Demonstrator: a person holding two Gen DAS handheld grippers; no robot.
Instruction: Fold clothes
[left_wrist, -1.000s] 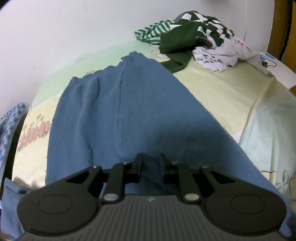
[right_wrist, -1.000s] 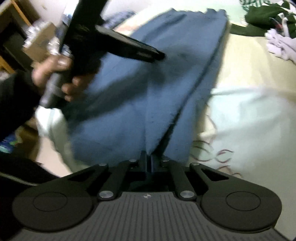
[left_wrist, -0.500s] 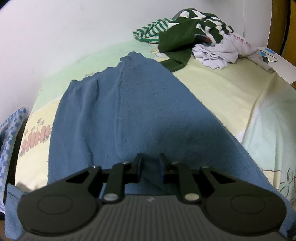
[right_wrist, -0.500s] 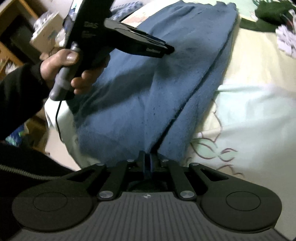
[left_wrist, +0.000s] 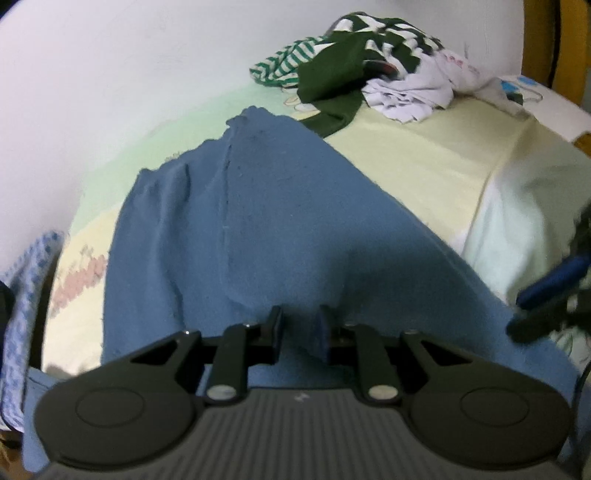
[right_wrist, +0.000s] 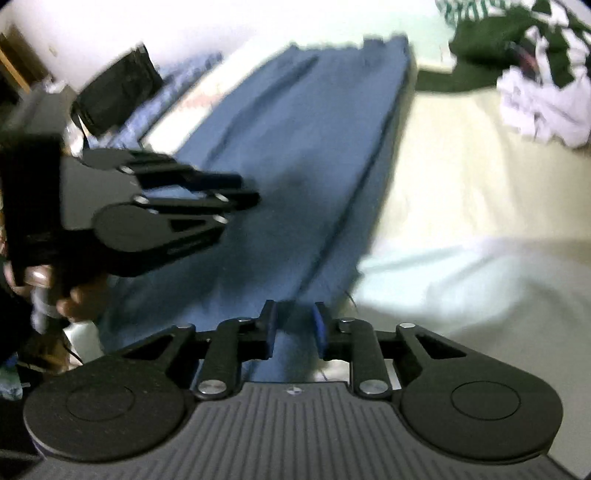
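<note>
Blue garment (left_wrist: 280, 229) spread lengthwise on bed sheet (left_wrist: 424, 173). Left gripper (left_wrist: 299, 332) parted, near hem between fingers. Right gripper (right_wrist: 293, 328) parted over same hem. Clothes pile (left_wrist: 373, 70) at far end.

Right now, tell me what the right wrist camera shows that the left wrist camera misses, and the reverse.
Only the right wrist view shows the hand gripping the left gripper from the side, a black bag by the wall and a wooden shelf.

Only the left wrist view shows the striped shirt spread out at the edge of the clothes pile and the wooden post on the right.

Both show the blue garment laid along the bed, the pile of green and white clothes, and each gripper's fingers apart over the blue cloth.
</note>
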